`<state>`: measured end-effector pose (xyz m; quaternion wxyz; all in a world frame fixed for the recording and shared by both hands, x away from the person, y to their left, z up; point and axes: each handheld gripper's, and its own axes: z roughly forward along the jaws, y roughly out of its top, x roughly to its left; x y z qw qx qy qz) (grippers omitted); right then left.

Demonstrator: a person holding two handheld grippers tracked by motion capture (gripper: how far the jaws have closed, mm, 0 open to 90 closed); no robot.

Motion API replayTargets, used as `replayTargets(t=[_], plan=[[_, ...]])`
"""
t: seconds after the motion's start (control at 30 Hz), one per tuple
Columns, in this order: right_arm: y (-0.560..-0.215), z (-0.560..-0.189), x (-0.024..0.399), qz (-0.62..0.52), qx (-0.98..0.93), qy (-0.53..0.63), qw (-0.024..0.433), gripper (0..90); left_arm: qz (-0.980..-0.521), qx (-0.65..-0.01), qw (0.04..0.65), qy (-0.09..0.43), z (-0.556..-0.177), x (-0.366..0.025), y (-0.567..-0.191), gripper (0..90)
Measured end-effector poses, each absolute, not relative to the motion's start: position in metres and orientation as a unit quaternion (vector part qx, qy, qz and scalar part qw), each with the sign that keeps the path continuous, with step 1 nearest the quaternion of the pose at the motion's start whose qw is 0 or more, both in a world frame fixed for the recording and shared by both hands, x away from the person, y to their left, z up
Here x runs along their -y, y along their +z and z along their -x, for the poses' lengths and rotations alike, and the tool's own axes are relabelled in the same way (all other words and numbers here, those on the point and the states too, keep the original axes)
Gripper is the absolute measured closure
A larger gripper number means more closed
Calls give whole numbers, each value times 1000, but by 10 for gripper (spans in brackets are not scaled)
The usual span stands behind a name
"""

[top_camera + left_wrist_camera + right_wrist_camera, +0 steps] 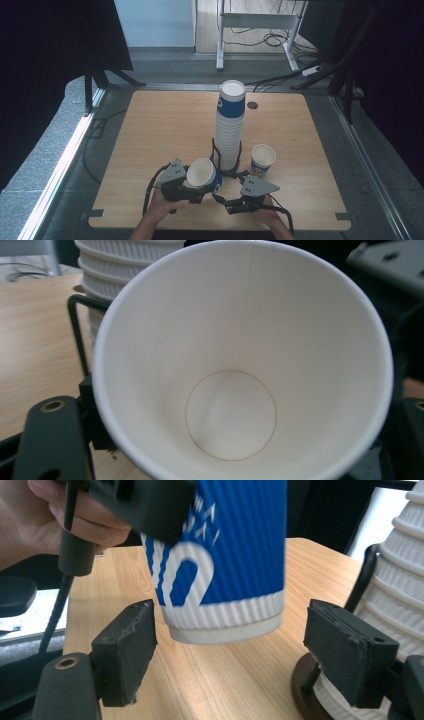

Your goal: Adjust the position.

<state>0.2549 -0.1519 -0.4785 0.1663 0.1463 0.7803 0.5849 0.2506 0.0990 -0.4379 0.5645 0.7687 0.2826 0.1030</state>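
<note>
Transfer of the blue ribbed paper cup (pixel 205 175), pinched by the left gripper (pixel 192 187), is judged underway; closing is required of the right gripper (pixel 230 655), whose jaws are spread beside its base.

Lab: black curtains (pixel 45 45), floor cables (pixel 270 37)

Two grippers are showing in the high view: the left gripper (pixel 197 186) and the right gripper (pixel 235 192), one in each of the person's two hands. Two loose paper cups are showing apart from the pile: one tilted cup (pixel 205 175) sitting in the left gripper, and one cup (pixel 262 159) standing upright on the worktop (pixel 160 125). One tall stack of cups (pixel 230 125) is standing in one black wire holder (pixel 215 150); its ribbed sleeves are nesting too closely to count. One worktop is carrying everything, and one round hole (pixel 252 105) is showing near its far edge.
</note>
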Motion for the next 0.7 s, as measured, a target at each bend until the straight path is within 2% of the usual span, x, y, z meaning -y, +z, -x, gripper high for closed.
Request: replayTargets(t=[0.27,0.7], plan=[[-480,-254,151,-147,-788,571,177,205,-813,-268,493,158,-244,-84,-438,200],[-488,-250,138,-131,-809,542,185,197,-842,-254,446,168,-240,-72,-442,198]])
